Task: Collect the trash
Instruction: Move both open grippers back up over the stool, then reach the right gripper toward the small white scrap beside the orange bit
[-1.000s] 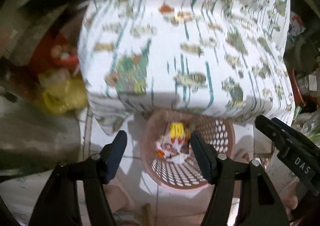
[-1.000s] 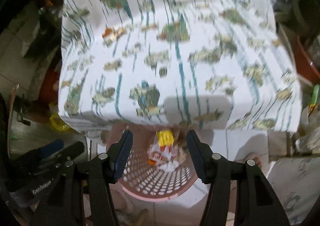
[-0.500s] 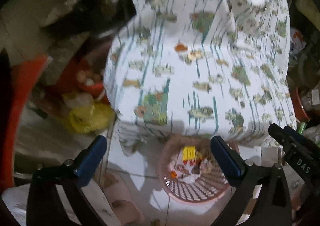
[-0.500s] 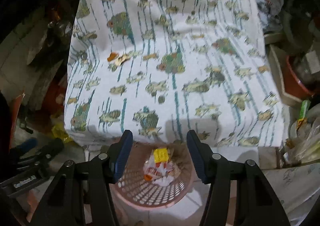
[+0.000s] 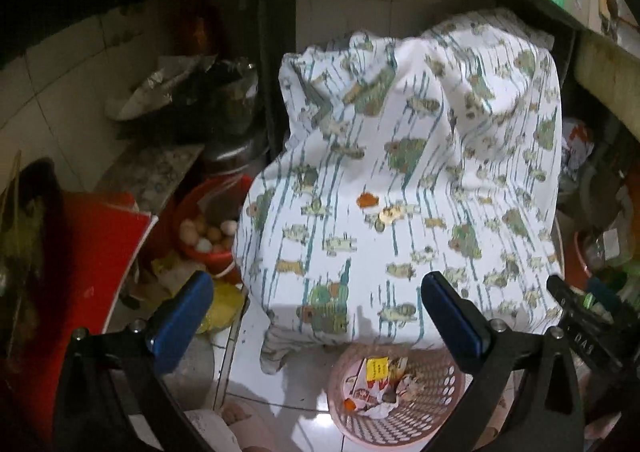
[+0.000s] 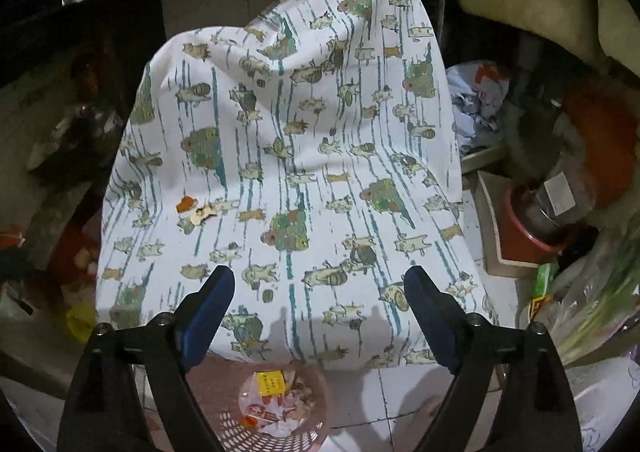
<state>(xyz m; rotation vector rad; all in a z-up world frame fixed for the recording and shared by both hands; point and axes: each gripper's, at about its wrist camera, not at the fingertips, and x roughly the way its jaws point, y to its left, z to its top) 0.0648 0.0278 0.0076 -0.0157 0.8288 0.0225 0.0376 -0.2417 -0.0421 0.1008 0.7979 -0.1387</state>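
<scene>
Both pairs of jaws stand wide apart with nothing between them: the left gripper point(image 5: 316, 316) and the right gripper point(image 6: 320, 308) each hang over the near edge of a surface draped in a white patterned cloth point(image 5: 420, 179). Below the jaws and close to the person, on the tiled floor, sits a pink perforated basket point(image 5: 404, 424), and it already holds some rubbish: a yellow packet point(image 5: 377, 368), crumpled wrappers and paper. So part of the collecting looks done. What seems left lies ahead of the jaws, out on the cloth: an orange scrap point(image 5: 367, 199) and, just beside it, a pale yellowish scrap point(image 5: 394, 213). From the right gripper's view these same bits lie ahead and off to the left of its jaws; from the left gripper's view they lie ahead, roughly between the fingers. Either hand could likely reach them, though such thin, flat bits on soft cloth may prove fiddly to pinch without gathering fabric. Beyond the left fingers, off to the side, a red bowl of eggs point(image 5: 206, 232) stands amid clutter that I would not count as trash.
</scene>
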